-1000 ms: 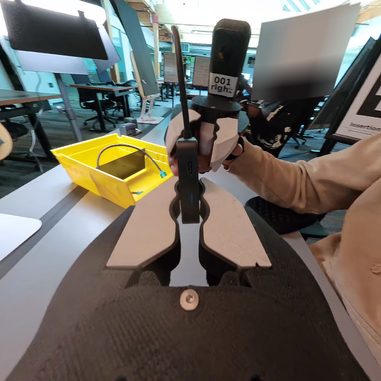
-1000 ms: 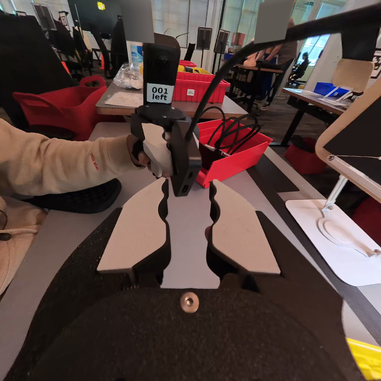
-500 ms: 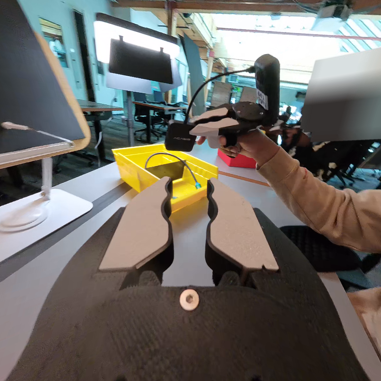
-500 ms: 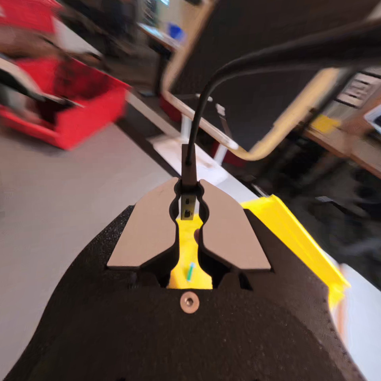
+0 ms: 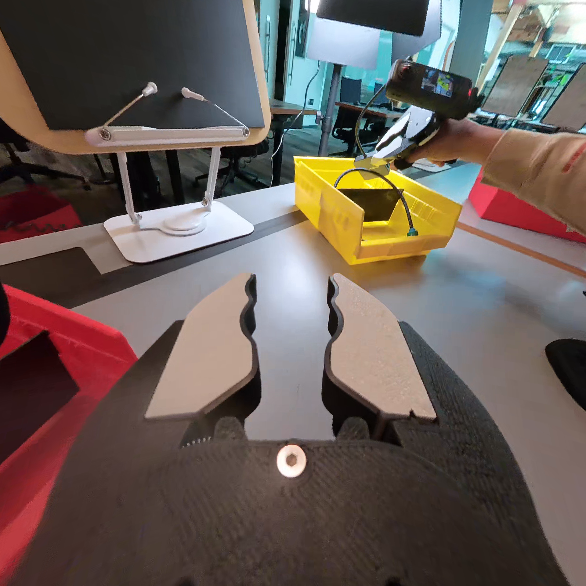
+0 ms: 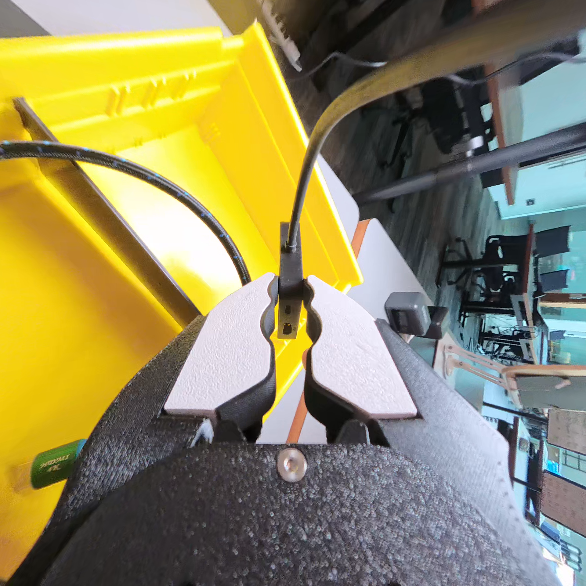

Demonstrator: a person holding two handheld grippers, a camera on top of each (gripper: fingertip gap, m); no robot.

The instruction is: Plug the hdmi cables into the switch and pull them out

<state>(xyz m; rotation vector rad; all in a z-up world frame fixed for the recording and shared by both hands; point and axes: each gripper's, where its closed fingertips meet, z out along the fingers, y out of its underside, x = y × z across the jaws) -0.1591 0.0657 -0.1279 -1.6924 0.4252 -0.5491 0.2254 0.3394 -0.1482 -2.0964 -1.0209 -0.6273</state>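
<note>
The switch (image 6: 290,285), a small black box with a thin black lead (image 6: 301,190) rising from its far end, is clamped between the fingertips of the right hand-held gripper (image 6: 291,287) and held over the yellow bin (image 6: 142,95). Inside the bin lies a braided black hdmi cable (image 6: 177,193) with a green plug (image 6: 52,466); that plug is blurred and partly cut off by the gripper body. A dark divider (image 6: 104,222) crosses the bin.

The left hand-held gripper (image 5: 291,285) stands wide apart with nothing between its fingers, above the bare grey table (image 5: 444,310). From there the right hand-held gripper shows farther off, in a person's hand (image 5: 456,142) with a beige sleeve (image 5: 539,177), tilted down over the bin. The switch is hard to make out at that distance.

A dark strip (image 5: 190,263) runs across the table. On it stands a white stand (image 5: 177,231) carrying a dark board (image 5: 133,63). Red bins (image 5: 57,348) sit at the left and right edges, both cut off. Behind is an open office with desks and chairs.
</note>
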